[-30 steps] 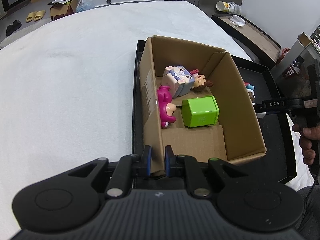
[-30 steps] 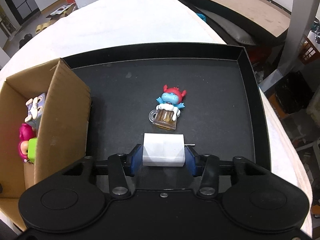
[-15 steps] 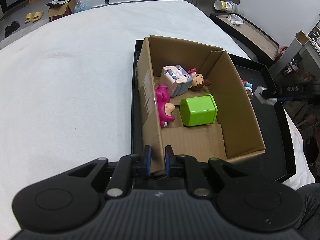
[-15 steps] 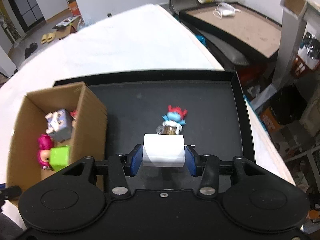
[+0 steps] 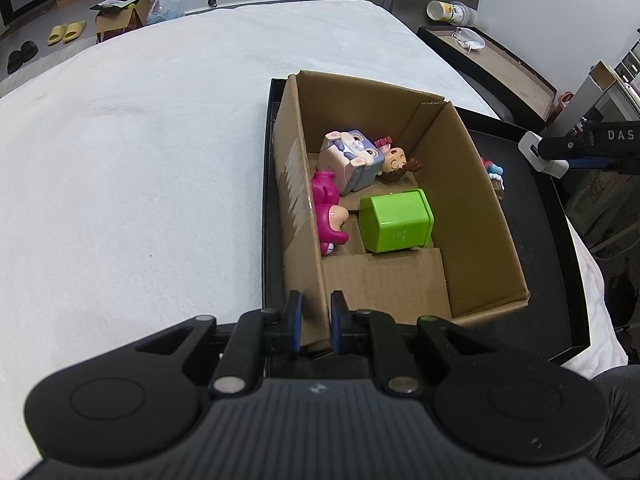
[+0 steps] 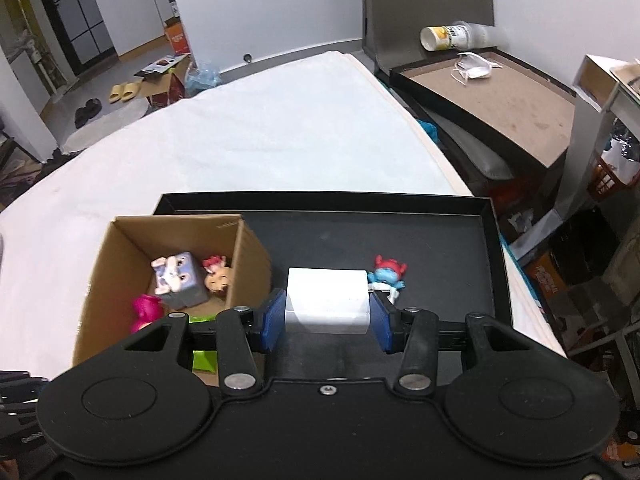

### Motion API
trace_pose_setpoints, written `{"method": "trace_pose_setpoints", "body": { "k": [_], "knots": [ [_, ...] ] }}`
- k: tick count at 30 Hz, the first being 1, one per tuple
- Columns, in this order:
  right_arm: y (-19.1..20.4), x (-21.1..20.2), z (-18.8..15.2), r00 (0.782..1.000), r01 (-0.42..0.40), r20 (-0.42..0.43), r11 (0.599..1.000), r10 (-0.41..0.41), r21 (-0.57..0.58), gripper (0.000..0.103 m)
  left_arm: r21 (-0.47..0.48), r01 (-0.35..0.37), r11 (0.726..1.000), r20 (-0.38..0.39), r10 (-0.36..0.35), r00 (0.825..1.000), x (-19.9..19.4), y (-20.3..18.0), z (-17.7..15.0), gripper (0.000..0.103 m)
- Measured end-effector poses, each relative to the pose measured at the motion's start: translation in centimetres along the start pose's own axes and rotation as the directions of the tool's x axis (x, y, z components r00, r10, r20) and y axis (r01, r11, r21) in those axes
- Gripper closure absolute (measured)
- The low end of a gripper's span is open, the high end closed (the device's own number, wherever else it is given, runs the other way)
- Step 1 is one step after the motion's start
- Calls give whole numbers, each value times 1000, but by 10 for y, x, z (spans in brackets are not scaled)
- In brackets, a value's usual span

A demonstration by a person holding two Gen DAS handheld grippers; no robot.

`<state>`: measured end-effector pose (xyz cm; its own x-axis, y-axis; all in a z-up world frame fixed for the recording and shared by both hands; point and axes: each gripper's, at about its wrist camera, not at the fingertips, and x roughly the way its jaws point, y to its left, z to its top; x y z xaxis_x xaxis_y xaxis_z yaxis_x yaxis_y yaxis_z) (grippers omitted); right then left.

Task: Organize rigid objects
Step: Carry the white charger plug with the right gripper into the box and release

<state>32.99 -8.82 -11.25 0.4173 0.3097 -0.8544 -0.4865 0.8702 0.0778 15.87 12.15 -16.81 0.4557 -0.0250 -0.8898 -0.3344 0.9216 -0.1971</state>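
The cardboard box [image 5: 472,216] stands in the left part of the tray [image 6: 460,236] on the table [image 5: 140,152], with four toys [image 5: 394,226] lying inside it, and one figurine [image 6: 387,276] stands on the tray floor to its right.

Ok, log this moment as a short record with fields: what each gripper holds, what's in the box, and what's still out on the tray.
left gripper: shut on the near wall of the cardboard box
right gripper: shut on white block, held above the black tray
in box: green cube, pink figure, bunny cube, brown-haired doll head
left on tray: blue figure with red hair
box location: on the tray's left part
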Motion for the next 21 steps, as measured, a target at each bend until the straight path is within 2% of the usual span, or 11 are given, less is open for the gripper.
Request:
{"method": "trace_pose_setpoints", "body": {
  "k": [7,12,21],
  "knots": [
    [14,-7,2,1000,-11,3,1000,11,-16,58,-5,10,1000,-3,-10,1000,1,3,0,89],
    [32,-16,4,999,-40,22,998,41,-46,58,-8,20,1000,-1,-20,1000,1,4,-1,89],
    [69,-15,6,995,-93,9,989,95,-114,58,-13,29,999,-1,-29,1000,1,7,0,89]
  ]
}}
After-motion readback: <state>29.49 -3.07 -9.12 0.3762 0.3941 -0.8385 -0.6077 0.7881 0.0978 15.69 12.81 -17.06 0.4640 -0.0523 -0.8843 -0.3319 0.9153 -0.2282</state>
